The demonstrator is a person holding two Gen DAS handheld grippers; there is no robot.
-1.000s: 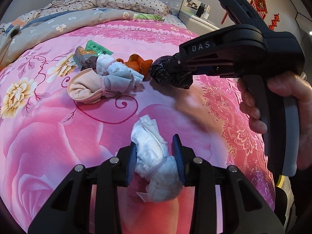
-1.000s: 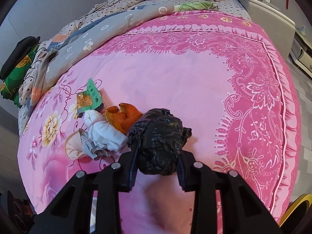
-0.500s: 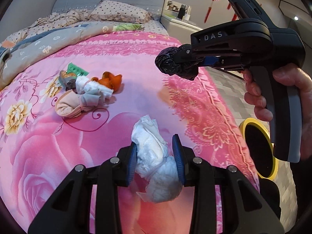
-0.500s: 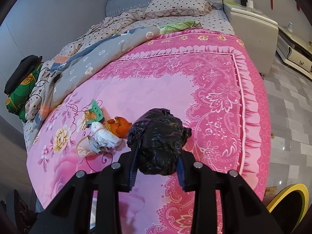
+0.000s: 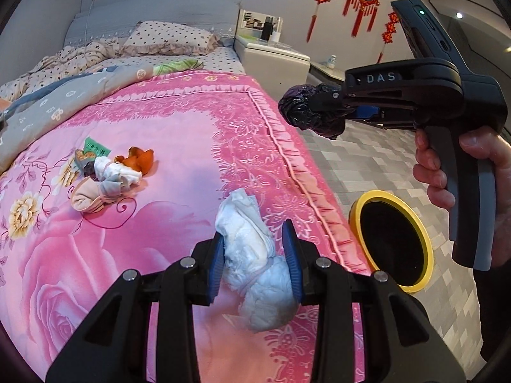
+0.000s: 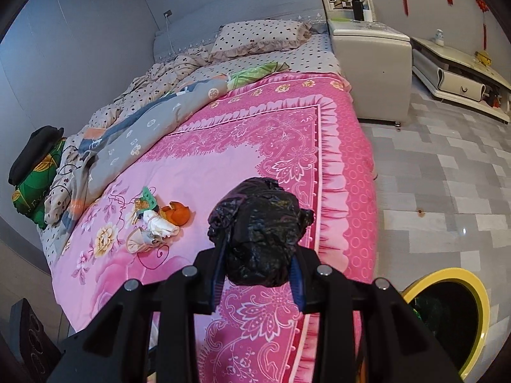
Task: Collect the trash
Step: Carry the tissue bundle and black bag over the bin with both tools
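My left gripper (image 5: 255,265) is shut on a crumpled white tissue wad (image 5: 255,271), held above the pink bedspread (image 5: 166,146). My right gripper (image 6: 257,268) is shut on a scrunched black plastic bag (image 6: 260,242); the left wrist view shows that bag (image 5: 309,116) in the air beyond the bed's right edge, with a hand on the handle. A yellow-rimmed bin (image 5: 391,242) stands on the floor beside the bed and also shows low in the right wrist view as the bin (image 6: 447,312). More trash lies on the bed: orange peel (image 5: 140,158), a green packet (image 5: 95,148) and crumpled cloth or paper (image 5: 105,182).
A grey quilt (image 6: 143,134) and a dotted pillow (image 6: 262,36) lie at the bed's far end. A white bedside cabinet (image 6: 370,73) stands at the head, a low white cabinet (image 6: 460,79) against the far wall. Grey tiled floor (image 6: 447,191) runs along the bed's right side.
Both grippers have risen and drawn back toward the bed's right edge with their loads. The yellow bin and the floor have come into view; the pile on the bed looks smaller and farther.
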